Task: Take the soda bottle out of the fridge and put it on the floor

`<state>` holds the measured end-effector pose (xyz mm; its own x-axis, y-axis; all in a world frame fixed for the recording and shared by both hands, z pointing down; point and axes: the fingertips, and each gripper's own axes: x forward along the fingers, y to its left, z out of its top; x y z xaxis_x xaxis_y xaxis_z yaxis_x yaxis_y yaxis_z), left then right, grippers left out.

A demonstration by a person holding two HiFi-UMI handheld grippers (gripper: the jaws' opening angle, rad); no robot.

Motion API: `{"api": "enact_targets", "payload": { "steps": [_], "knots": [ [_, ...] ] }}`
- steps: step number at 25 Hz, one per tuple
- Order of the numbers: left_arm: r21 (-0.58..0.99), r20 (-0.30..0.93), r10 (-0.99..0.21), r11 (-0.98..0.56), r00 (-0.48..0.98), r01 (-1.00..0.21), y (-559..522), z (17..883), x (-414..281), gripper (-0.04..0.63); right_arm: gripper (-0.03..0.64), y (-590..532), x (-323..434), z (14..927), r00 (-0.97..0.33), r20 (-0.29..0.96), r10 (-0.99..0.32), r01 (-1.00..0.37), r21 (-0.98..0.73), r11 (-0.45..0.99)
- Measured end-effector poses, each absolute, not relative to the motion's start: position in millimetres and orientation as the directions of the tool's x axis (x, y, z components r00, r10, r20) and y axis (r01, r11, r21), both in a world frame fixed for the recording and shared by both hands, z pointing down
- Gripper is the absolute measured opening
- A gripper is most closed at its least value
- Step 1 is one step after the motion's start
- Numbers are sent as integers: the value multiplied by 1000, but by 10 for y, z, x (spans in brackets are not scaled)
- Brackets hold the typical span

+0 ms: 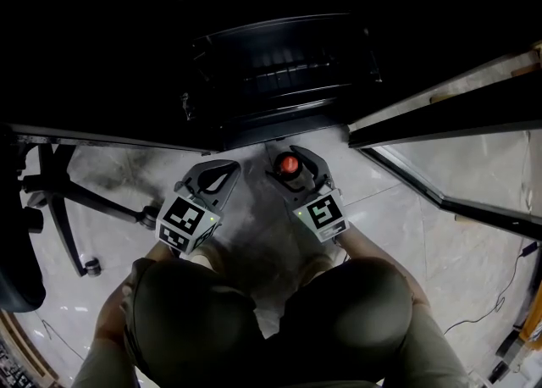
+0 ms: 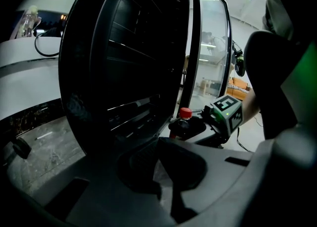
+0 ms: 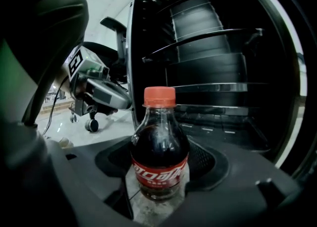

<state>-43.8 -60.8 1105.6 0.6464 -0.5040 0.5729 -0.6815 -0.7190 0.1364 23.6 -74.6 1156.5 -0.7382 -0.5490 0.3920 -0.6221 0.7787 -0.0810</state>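
Observation:
A small soda bottle (image 1: 290, 164) with a red cap and dark drink stands upright between the jaws of my right gripper (image 1: 291, 157), just in front of the open fridge (image 1: 271, 64). The right gripper view shows the bottle (image 3: 159, 146) with the right gripper (image 3: 161, 174) shut on its lower body, its base at or just above the pale tiled floor (image 3: 148, 211). My left gripper (image 1: 212, 174) hovers beside it to the left, its jaws together and holding nothing. From the left gripper (image 2: 158, 171), the red cap of the bottle (image 2: 184, 113) shows ahead on the right.
The fridge interior (image 3: 213, 62) is dark, with wire shelves. Its glass door (image 1: 449, 115) stands open at the right. An office chair base (image 1: 59, 200) with castors sits on the floor at the left. A thin cable (image 1: 500, 285) trails at the right. The person's knees (image 1: 271, 327) fill the foreground.

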Motion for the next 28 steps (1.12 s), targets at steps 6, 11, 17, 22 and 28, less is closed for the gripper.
{"api": "enact_targets", "payload": {
  "steps": [6,11,17,22,28],
  "knots": [
    [132,579,-492,-731,651,-670,-592,11107,-360,6,287,-701,230,11606,-752,397,-527,-607,-105,788],
    [121,584,-487,-738,649,-664,-607,11121,-345,6,287,-650,187,11635,-760,408,-506,-591,-109,799],
    [108,584,-492,-741,646,-663,-618,11121,-370,6,287,-647,174,11568,-771,392,-502,-584,-117,804],
    [96,576,-497,-748,649,-657,-656,11043,-363,6,287,-672,174,11339,-784,360,-506,-577,-119,808],
    [76,572,-507,-750,645,-657,-656,10815,-366,6,287,-718,223,10982,-774,350,-527,-589,-94,803]
  ]
}}
